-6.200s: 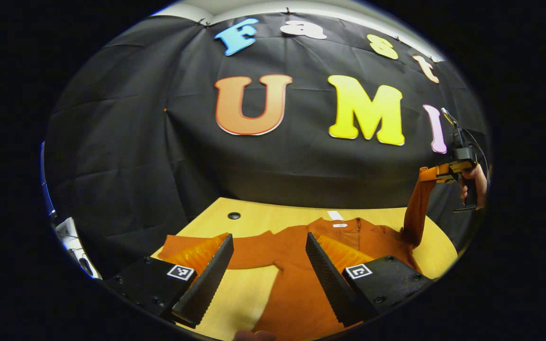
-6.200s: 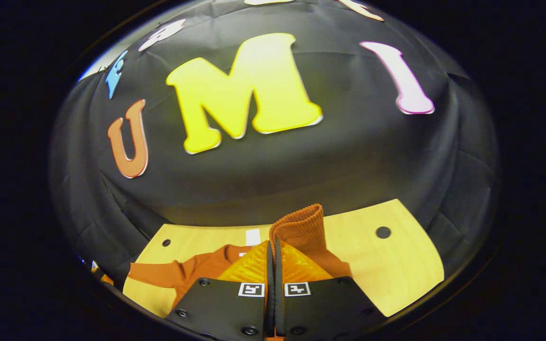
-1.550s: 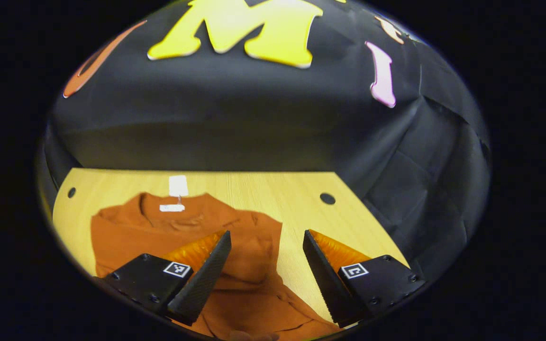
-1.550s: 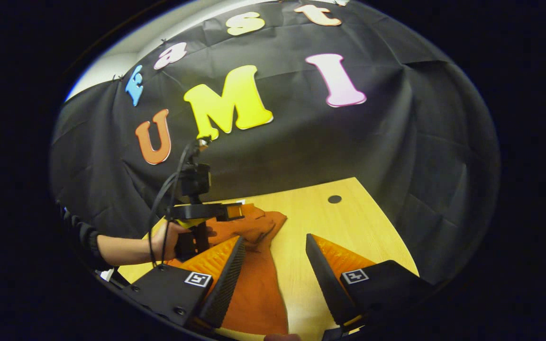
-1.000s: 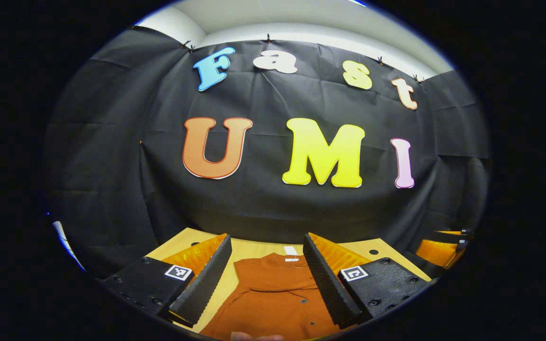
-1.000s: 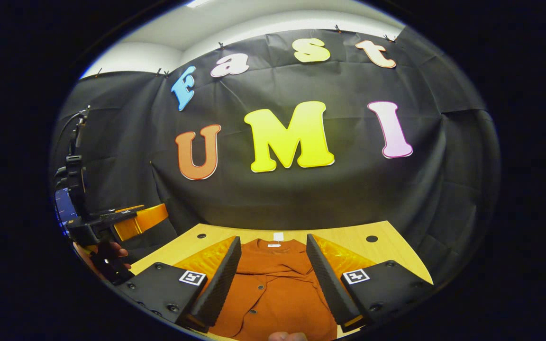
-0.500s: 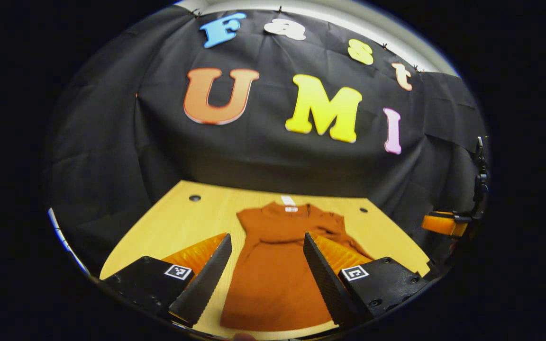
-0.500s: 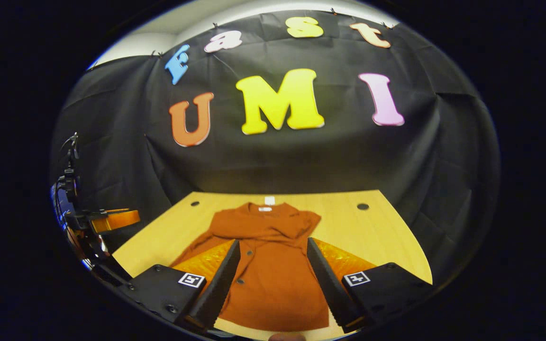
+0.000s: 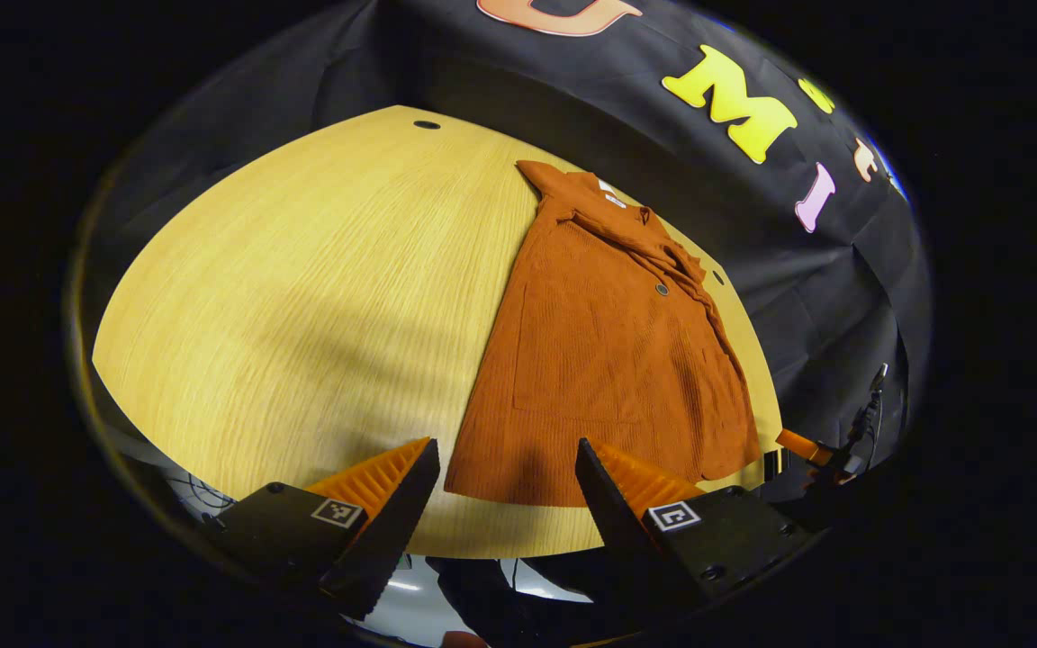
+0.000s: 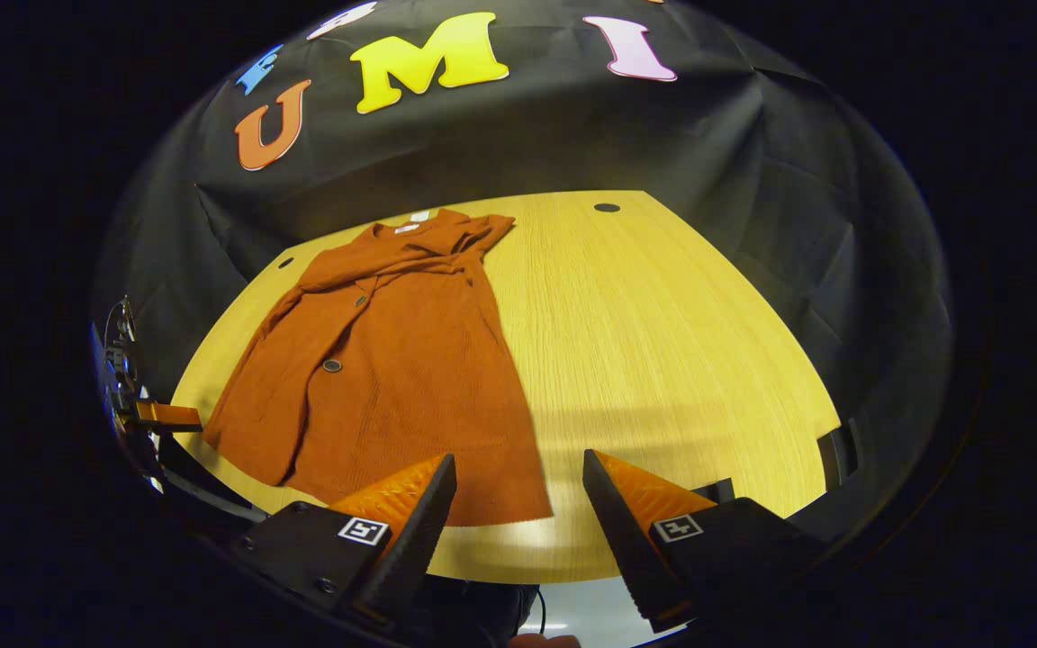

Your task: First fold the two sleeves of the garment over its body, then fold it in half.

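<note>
Both grippers pulled back above the near table edge, left gripper [image 9: 505, 490] and right gripper [image 10: 518, 504] released, rust-orange ribbed knit cardigan [image 10: 392, 369] flat on light wooden table [image 10: 662, 342], 2 sleeves folded over its body.

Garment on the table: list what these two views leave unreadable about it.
- The garment: the white tag at its collar is too small to read in either view.
- Left gripper view: the right gripper sits cut off at the dark edge, so its jaws cannot be judged there.
- Right gripper view: its left finger covers part of the hem.

Each claw [image 9: 505, 490] has black screwed housings, seemingly square-marked.
</note>
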Demonstrator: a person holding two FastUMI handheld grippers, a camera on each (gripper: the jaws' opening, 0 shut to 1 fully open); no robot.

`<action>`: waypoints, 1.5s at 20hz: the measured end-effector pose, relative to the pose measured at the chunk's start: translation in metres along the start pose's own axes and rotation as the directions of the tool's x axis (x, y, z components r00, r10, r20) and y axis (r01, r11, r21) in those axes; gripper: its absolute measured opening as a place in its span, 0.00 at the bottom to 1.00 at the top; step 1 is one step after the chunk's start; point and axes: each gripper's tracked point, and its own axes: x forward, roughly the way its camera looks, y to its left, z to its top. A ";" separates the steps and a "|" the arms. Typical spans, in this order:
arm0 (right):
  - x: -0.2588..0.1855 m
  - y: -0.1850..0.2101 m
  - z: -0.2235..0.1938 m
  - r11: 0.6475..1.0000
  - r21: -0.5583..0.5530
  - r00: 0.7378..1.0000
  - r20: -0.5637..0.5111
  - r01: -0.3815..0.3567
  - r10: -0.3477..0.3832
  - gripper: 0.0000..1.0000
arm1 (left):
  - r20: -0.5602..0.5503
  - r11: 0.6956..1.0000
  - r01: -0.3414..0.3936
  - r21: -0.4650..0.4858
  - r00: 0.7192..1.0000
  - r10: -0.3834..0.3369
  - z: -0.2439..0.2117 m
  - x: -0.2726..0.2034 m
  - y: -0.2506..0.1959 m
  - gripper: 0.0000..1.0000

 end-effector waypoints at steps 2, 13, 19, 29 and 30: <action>0.011 0.000 -0.008 1.000 0.002 1.000 -0.030 0.007 -0.007 0.91 | -0.007 1.000 0.004 0.003 1.000 -0.004 -0.002 0.002 -0.003 0.99; 0.039 0.020 -0.024 0.999 -0.033 0.994 -0.110 0.022 -0.025 0.36 | -0.119 0.999 0.041 0.016 0.992 -0.039 -0.027 0.024 -0.032 0.50; 0.012 0.048 -0.006 0.991 0.112 0.991 -0.103 -0.075 0.087 0.01 | -0.043 0.985 0.044 0.168 0.998 -0.037 0.002 -0.008 -0.045 0.03; -0.093 0.078 0.070 0.958 0.239 0.985 0.105 -0.160 0.139 0.01 | 0.180 0.916 0.101 0.388 0.967 -0.183 0.052 -0.116 -0.084 0.03; -0.097 0.077 0.076 0.957 0.243 0.984 0.125 -0.158 0.130 0.01 | 0.204 0.911 0.097 0.400 0.960 -0.192 0.062 -0.119 -0.086 0.03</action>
